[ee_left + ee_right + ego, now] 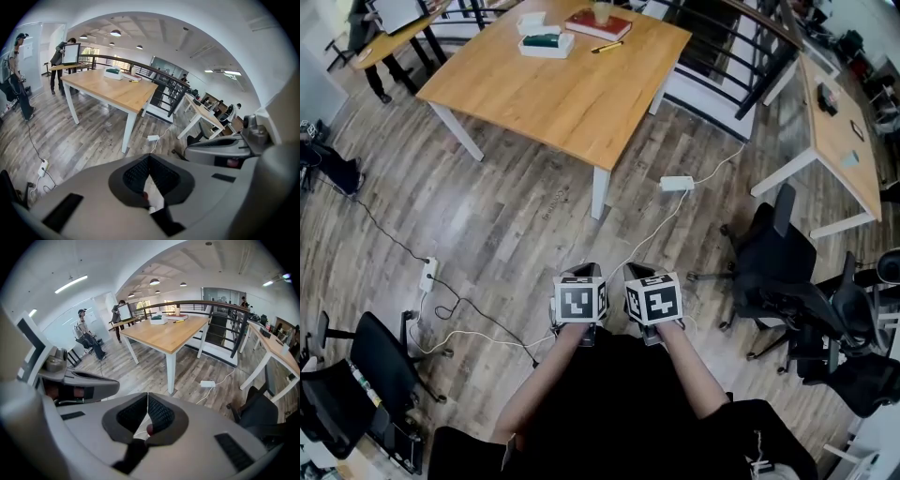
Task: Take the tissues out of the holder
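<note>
The tissue holder (546,42) is a white box with a green top. It stands at the far end of a light wooden table (572,94), beside a red book (598,25) and a yellow pen (607,46). It also shows small in the left gripper view as the holder (113,72) and in the right gripper view as the holder (158,319). My left gripper (584,277) and right gripper (639,275) are side by side close to my body, over the wooden floor and well short of the table. Both are shut with nothing between their tips: left gripper (149,157), right gripper (148,394).
A white power strip (677,183) and its cable lie on the floor by the table leg, another strip (427,274) at the left. Black office chairs (787,272) stand at the right, one chair (380,361) at the left. A second desk (839,131) and a railing (741,47) lie beyond. People (61,54) stand at a far desk.
</note>
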Motion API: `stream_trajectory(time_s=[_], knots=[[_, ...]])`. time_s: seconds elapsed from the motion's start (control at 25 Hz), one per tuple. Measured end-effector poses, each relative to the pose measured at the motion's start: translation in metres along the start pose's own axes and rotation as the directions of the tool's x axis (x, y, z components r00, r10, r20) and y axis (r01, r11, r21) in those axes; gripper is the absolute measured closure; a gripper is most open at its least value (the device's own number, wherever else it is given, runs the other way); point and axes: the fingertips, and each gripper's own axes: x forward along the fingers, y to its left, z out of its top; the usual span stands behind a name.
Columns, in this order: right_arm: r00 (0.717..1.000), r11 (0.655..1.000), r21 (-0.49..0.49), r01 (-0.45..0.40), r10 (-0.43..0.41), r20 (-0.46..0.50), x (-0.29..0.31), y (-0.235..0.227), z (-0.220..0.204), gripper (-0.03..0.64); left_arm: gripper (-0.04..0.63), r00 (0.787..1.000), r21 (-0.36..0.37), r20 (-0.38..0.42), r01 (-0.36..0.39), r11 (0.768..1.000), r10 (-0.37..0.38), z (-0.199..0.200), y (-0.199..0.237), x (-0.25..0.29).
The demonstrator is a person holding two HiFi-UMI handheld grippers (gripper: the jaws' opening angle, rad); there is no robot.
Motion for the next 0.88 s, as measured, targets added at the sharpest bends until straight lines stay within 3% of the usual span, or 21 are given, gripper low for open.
stream_trajectory(time_s=[0.36, 0.88], knots=[[0.999, 1.0, 0.005, 0.007, -0.007, -0.042, 0.027, 0.013, 0.007, 0.604, 0.597, 1.0, -0.013, -0.022, -0.006, 1.0, 0.005, 0.007, 0.035, 0.0], [0.999, 0.999, -0.029, -0.042, 0.041, -0.032, 0.054, 0.02, 0.042, 0.604, 0.597, 0.999, -0.049, -0.02, -0.027, 0.998, 0.026, 0.026, 0.061, 0.015]])
